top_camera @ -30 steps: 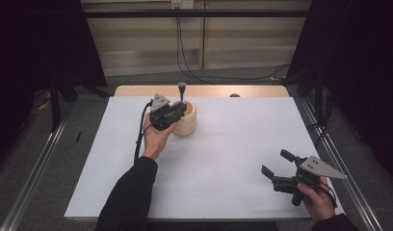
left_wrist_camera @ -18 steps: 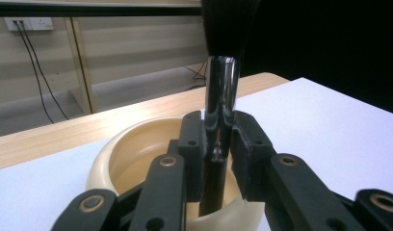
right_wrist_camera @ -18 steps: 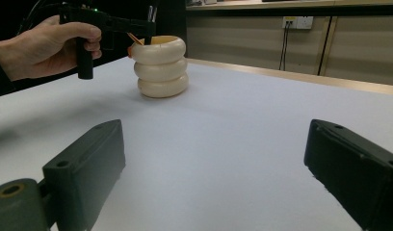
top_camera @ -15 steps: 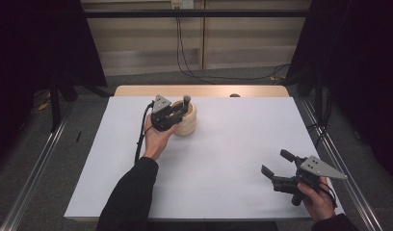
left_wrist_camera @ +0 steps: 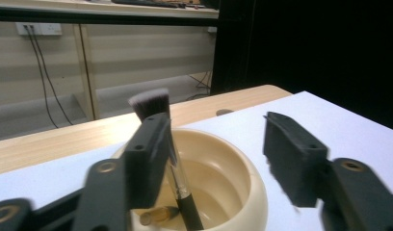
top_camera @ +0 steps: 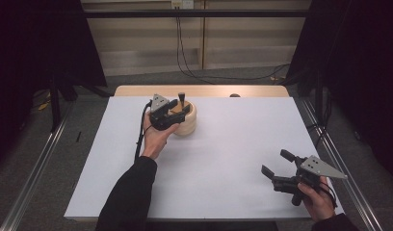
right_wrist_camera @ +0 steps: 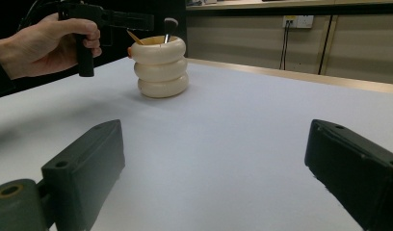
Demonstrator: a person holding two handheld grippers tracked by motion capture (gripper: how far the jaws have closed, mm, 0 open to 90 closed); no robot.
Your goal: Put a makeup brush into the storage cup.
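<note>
Standing in the cream holder (left_wrist_camera: 242, 192), the brush (left_wrist_camera: 156, 125) leans beside the just-opened left claw (left_wrist_camera: 218, 144), unclamped.

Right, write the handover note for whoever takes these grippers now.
Left gripper: over the cream holder; its jaws have just been opening and stand apart, no longer pinching the brush.
Right gripper: open, nothing in it, low over the white sheet at the near right.
Things: brush stands bristles up in the holder at the far left, beside a small amber piece.
Done: brush appears dropped in.
Left: probably draw the left gripper clear.
</note>
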